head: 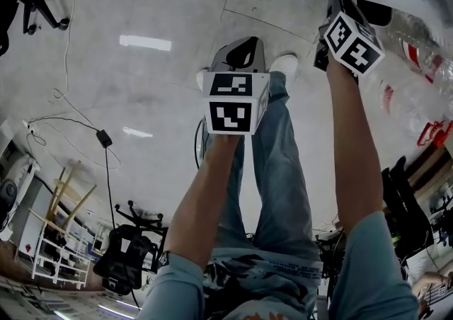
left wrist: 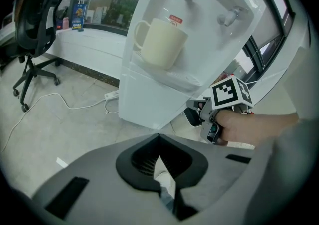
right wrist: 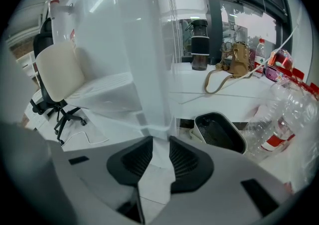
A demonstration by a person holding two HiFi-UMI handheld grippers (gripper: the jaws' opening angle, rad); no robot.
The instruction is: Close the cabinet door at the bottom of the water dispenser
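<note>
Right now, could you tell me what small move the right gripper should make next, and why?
Probably ease the right gripper forward so that it pushes the white door shut. The door's edge seems to stand just ahead of the jaws, which are apart with nothing between them.

The dispenser (left wrist: 154, 94) loses its top to the left gripper view's edge and blurs in the right gripper view; its door is indiscernible.
</note>
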